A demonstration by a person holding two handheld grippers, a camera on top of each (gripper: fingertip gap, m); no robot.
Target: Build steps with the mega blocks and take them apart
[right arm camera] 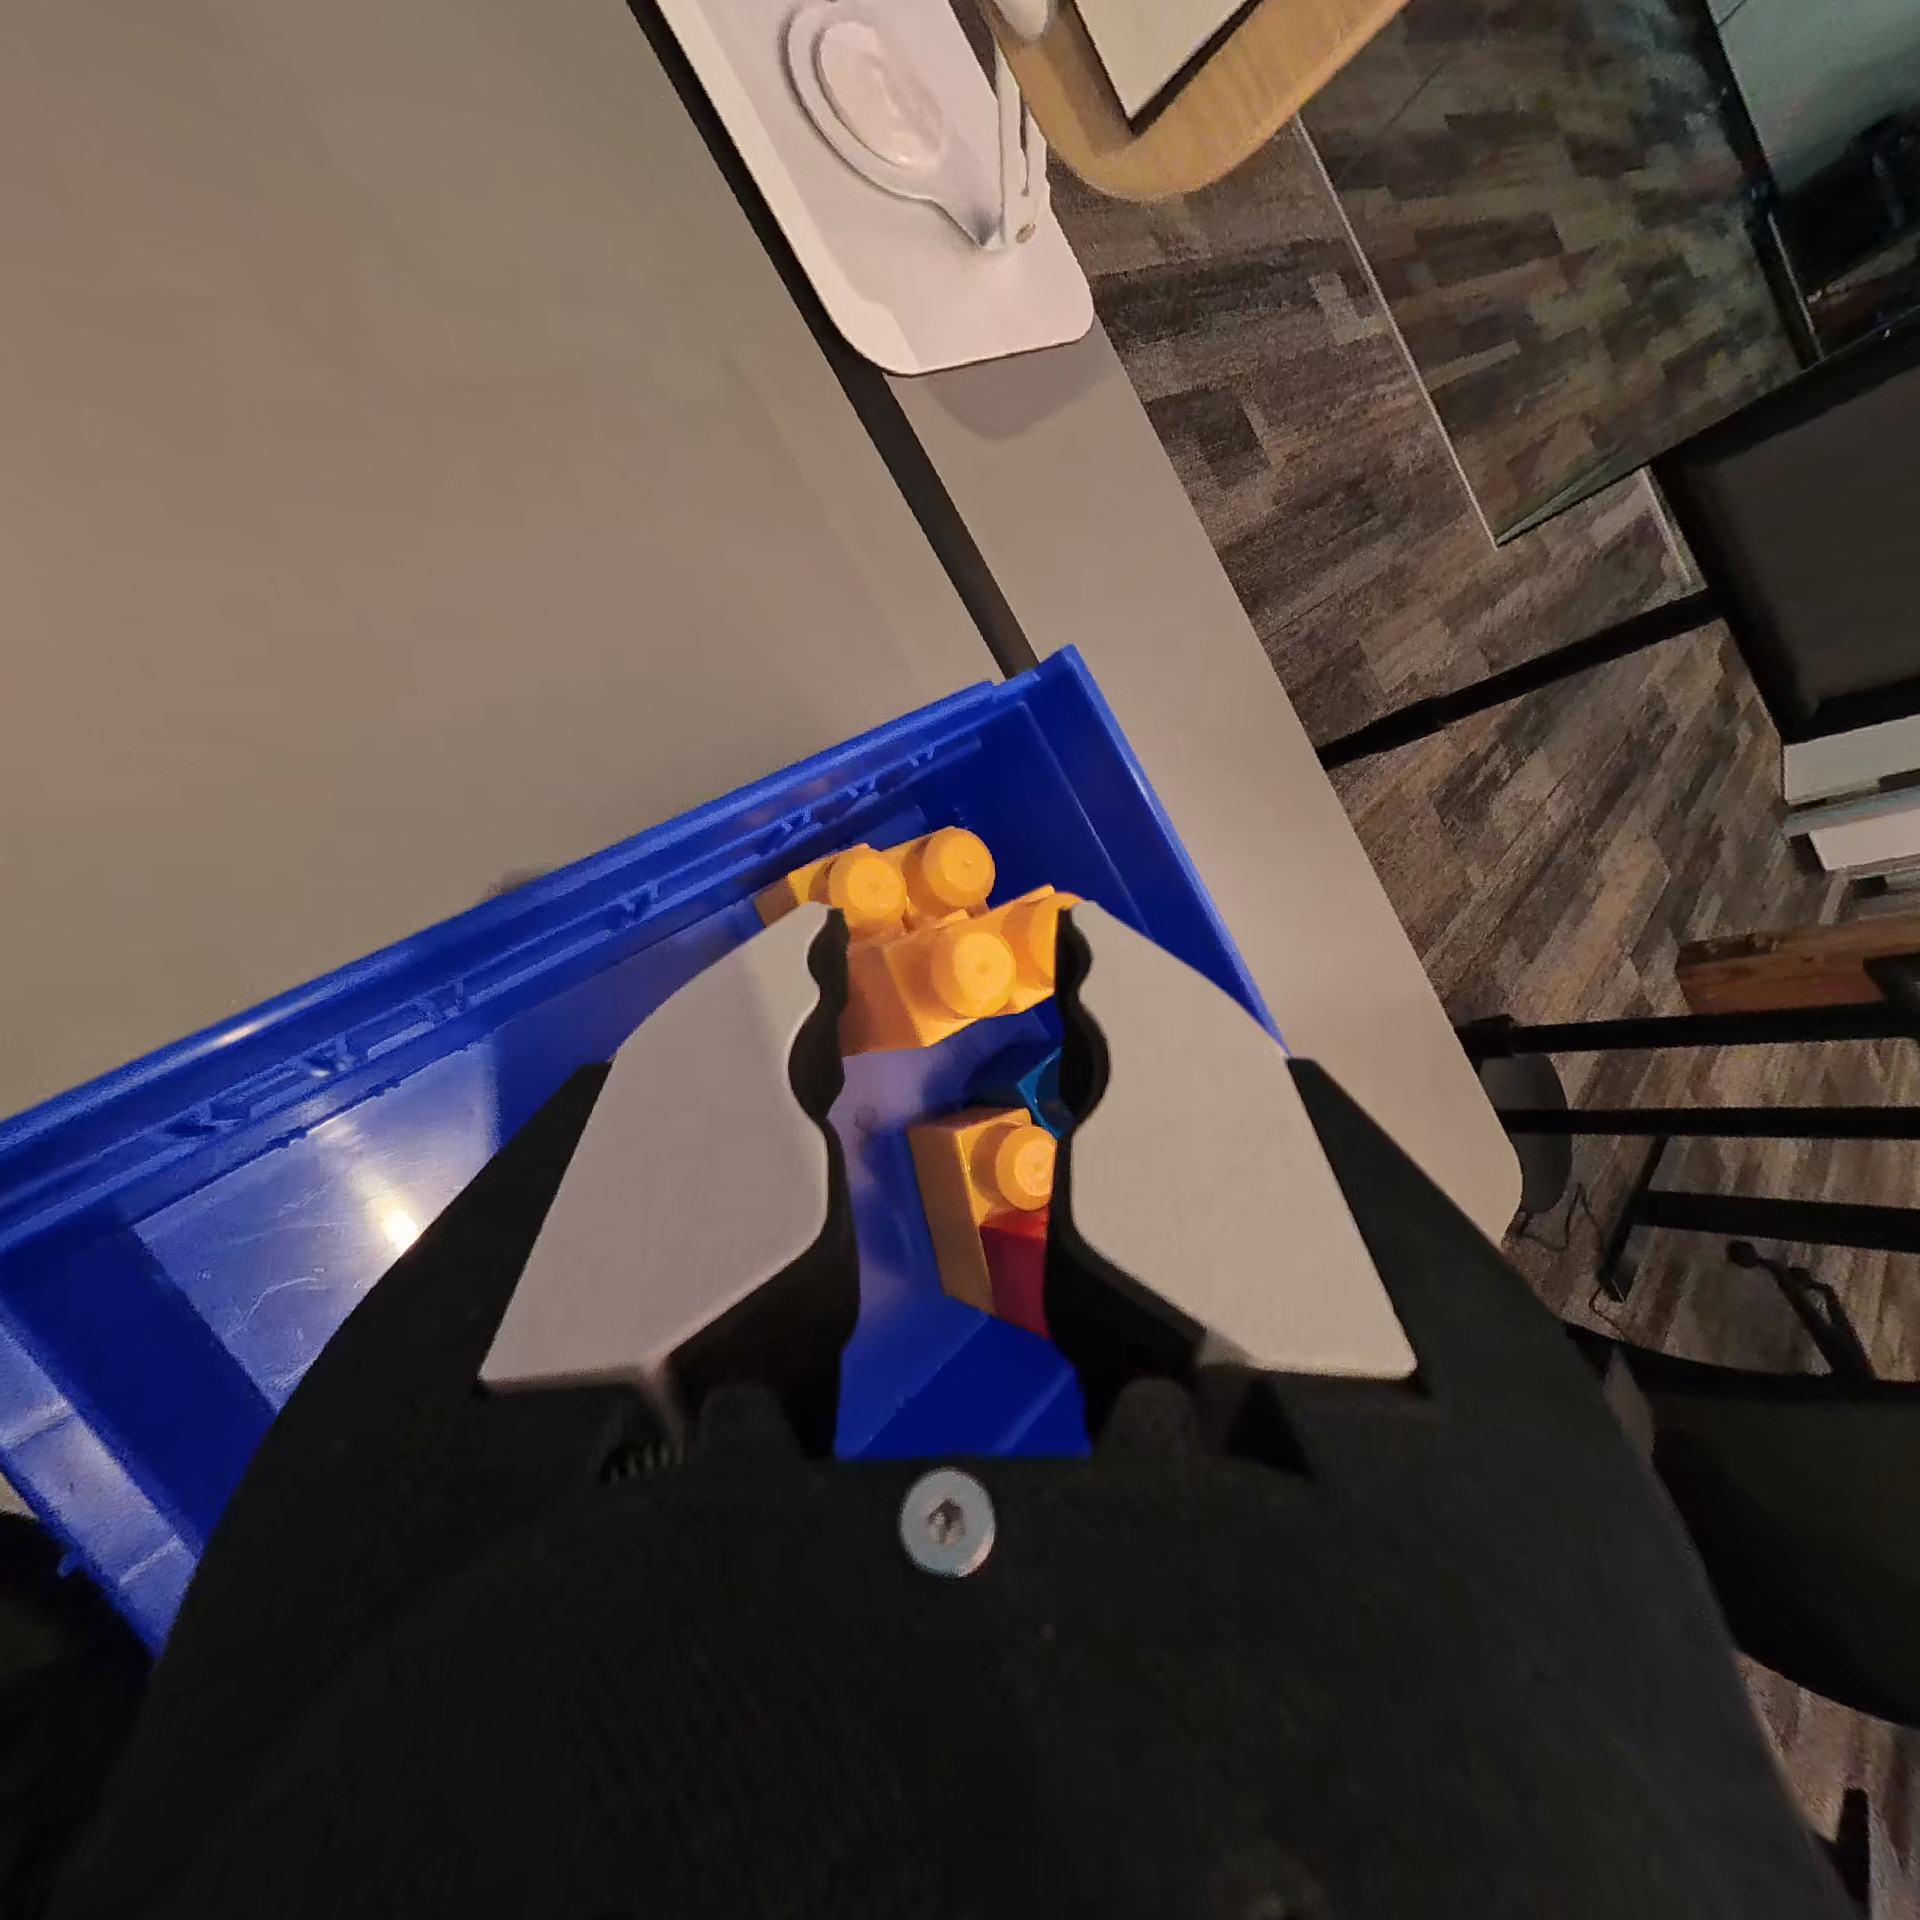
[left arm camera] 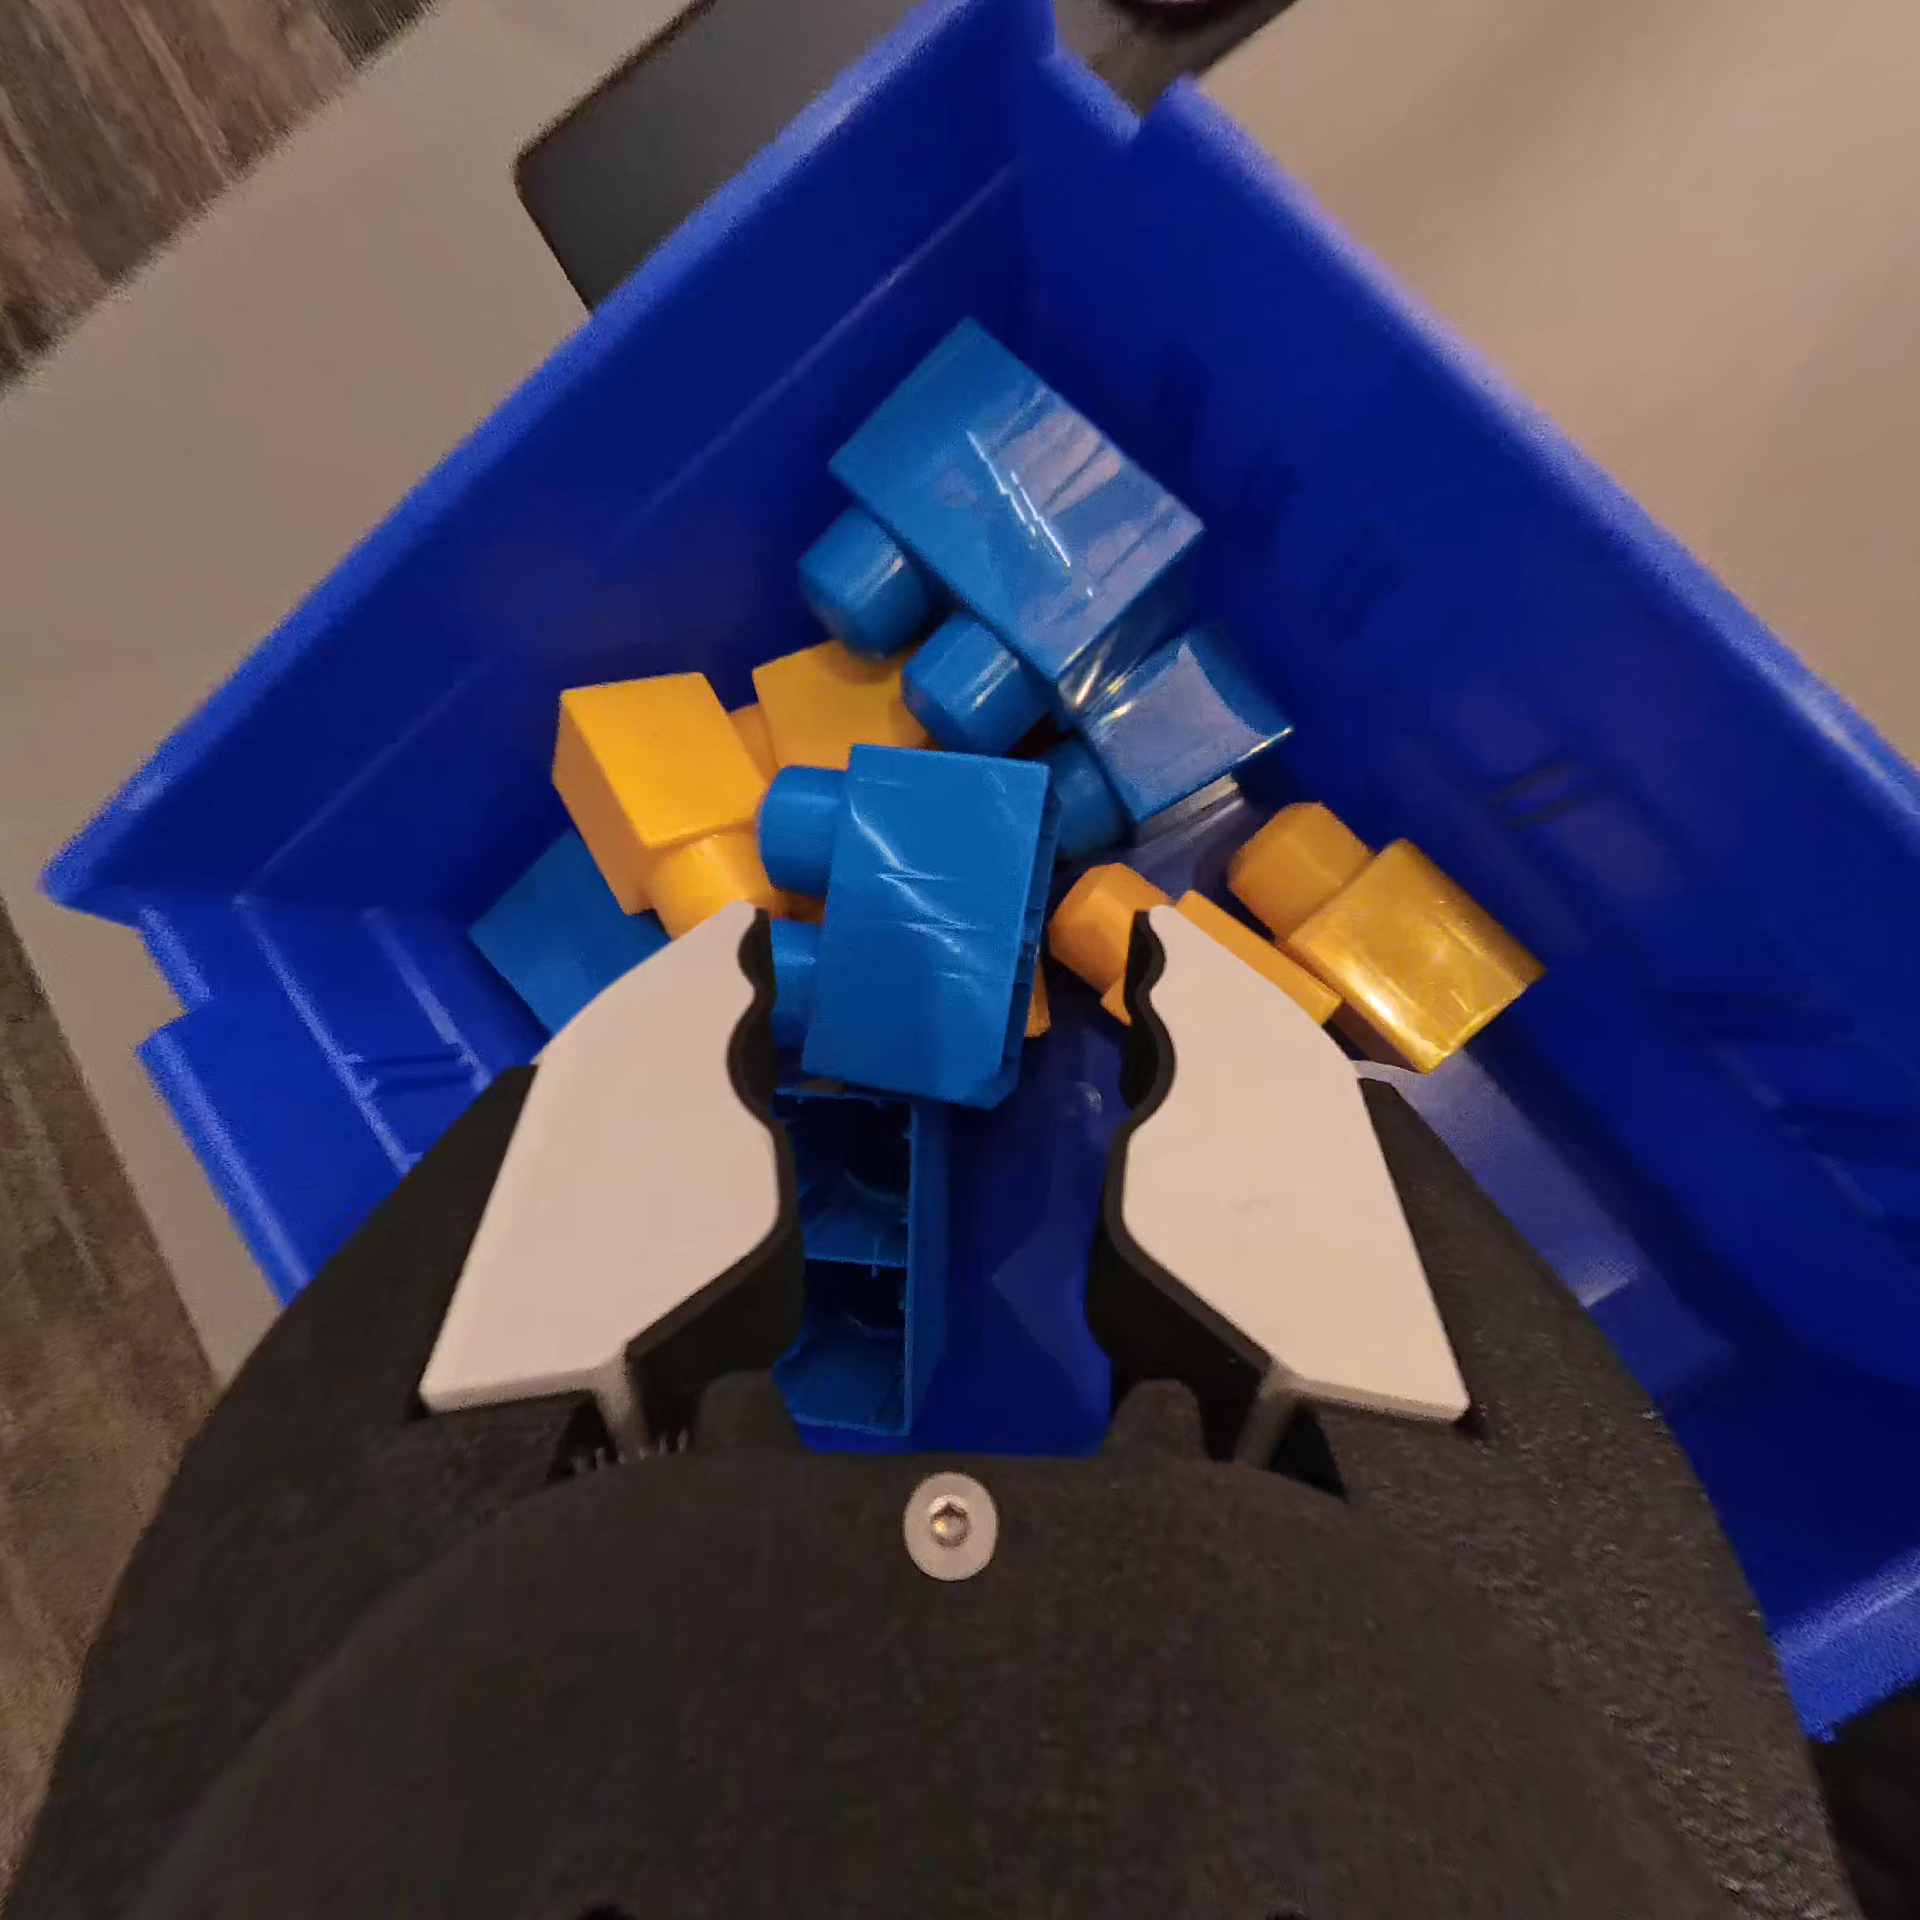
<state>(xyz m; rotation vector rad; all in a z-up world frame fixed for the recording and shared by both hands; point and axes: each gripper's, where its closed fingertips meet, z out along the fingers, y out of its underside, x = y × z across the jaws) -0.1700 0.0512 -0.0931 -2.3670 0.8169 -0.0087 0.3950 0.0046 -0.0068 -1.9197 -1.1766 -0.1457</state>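
In the left wrist view a blue bin (left arm camera: 1455, 623) holds several loose blue and yellow mega blocks. My left gripper (left arm camera: 951, 914) is open above it. A blue block (left arm camera: 925, 925) lies between the fingers, against the left finger only. Another blue block (left arm camera: 852, 1247) shows its hollow underside just below. A larger blue block (left arm camera: 1029, 509) and a yellow block (left arm camera: 1403, 956) lie farther in. In the right wrist view my right gripper (right arm camera: 951, 909) is over the bin (right arm camera: 312, 1195), its jaws closed on a yellow block (right arm camera: 966, 977). More yellow blocks (right arm camera: 914, 873) and a red one (right arm camera: 1013, 1268) lie below.
The bin stands on a grey table (right arm camera: 416, 416) near its right edge. A white tray-like object (right arm camera: 935, 208) lies at the table's far end. A dark flat object (left arm camera: 644, 156) is behind the bin. Black chair frames (right arm camera: 1662, 1039) stand on the patterned floor to the right. Across from one pair of fingers to the other is roughly 60 centimetres.
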